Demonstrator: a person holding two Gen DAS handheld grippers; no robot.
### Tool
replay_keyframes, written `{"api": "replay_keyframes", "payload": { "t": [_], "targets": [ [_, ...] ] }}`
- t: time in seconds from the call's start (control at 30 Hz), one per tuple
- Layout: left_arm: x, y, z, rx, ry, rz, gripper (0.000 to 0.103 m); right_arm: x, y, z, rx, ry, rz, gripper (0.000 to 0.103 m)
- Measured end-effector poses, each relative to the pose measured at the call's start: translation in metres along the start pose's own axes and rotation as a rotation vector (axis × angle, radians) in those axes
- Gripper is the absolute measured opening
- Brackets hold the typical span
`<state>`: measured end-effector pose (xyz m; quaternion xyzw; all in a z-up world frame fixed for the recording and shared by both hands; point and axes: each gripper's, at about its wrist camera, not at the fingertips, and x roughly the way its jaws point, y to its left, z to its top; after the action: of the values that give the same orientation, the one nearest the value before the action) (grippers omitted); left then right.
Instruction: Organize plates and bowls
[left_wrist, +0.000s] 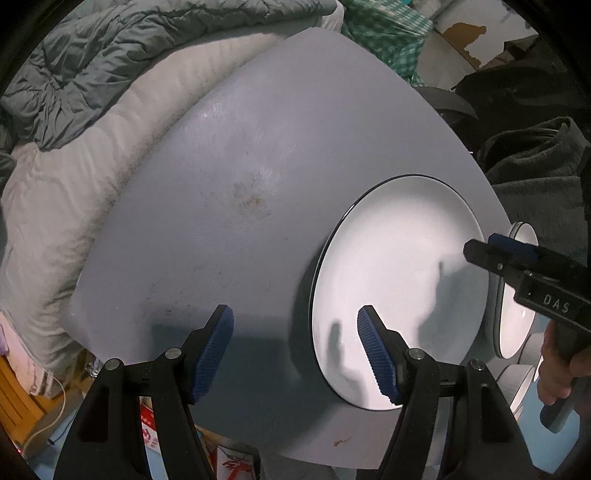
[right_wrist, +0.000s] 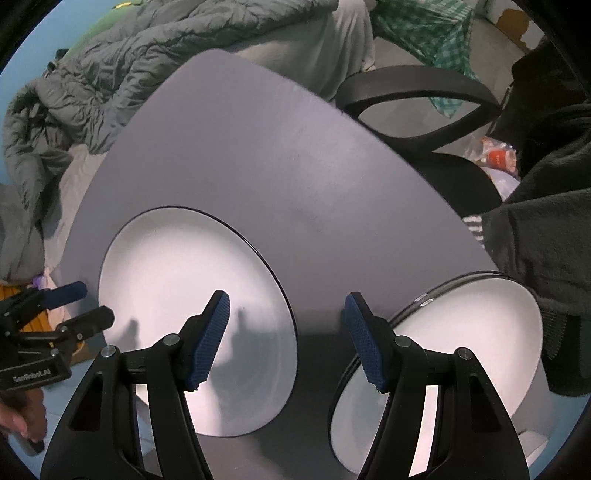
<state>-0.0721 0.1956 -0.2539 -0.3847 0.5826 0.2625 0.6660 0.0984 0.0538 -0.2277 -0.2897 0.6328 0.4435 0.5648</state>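
A large white plate with a dark rim (left_wrist: 399, 291) lies flat on the grey table (left_wrist: 240, 166); it also shows in the right wrist view (right_wrist: 192, 314). A second white plate with a dark rim (right_wrist: 461, 343) lies at the table's right edge, seen edge-on in the left wrist view (left_wrist: 517, 295). My left gripper (left_wrist: 295, 354) is open and empty above the table, its right finger over the large plate's near edge. My right gripper (right_wrist: 286, 339) is open and empty, hovering between the two plates. The right gripper shows from the side in the left wrist view (left_wrist: 491, 247).
A grey and white quilt (left_wrist: 92, 110) lies on a bed behind the table. A black office chair (right_wrist: 424, 110) stands at the far right. Grey-rimmed dishes (left_wrist: 524, 373) sit low at the right edge. A brown stain (left_wrist: 255, 199) marks the table's middle.
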Motion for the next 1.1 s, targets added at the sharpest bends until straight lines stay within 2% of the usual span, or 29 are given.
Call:
{"api": "replay_keyframes", "payload": {
  "t": [0.23,0.27,0.4,0.5,0.6,0.67,0.87,0.93,1.03,1.1],
  "targets": [
    [0.008,0.001,0.003,0.015,-0.001,-0.004,0.071,0.015,0.01,-0.001,-0.045,0.029,-0.012,0.063],
    [0.009,0.001,0.003,0.018,0.0,-0.001,0.071,0.015,0.01,-0.002,-0.049,0.028,-0.013,0.061],
    [0.01,-0.001,0.005,0.025,0.001,0.021,0.071,0.021,0.013,-0.002,-0.046,0.055,0.013,0.037],
    [0.009,-0.002,0.006,0.038,-0.01,0.013,0.07,0.022,0.013,-0.003,-0.037,0.049,0.018,0.034],
    [0.01,-0.004,0.005,0.053,-0.002,0.016,0.062,0.02,0.012,-0.006,-0.018,0.037,0.015,0.03],
    [0.012,-0.005,0.005,0.058,0.006,0.021,0.062,0.02,0.009,-0.008,0.004,0.037,0.026,0.028],
    [0.016,-0.007,0.004,0.09,0.023,0.023,0.043,0.02,0.007,-0.02,0.05,0.049,0.075,0.021],
    [0.016,-0.007,0.004,0.104,0.025,0.019,0.032,0.02,0.007,-0.026,0.069,0.05,0.092,0.019],
    [0.018,-0.006,0.005,0.129,0.028,0.005,0.025,0.02,0.005,-0.037,0.118,0.05,0.127,0.016],
    [0.017,-0.008,0.004,0.151,0.019,0.013,0.025,0.019,0.003,-0.046,0.152,0.044,0.144,0.015]
  ]
}}
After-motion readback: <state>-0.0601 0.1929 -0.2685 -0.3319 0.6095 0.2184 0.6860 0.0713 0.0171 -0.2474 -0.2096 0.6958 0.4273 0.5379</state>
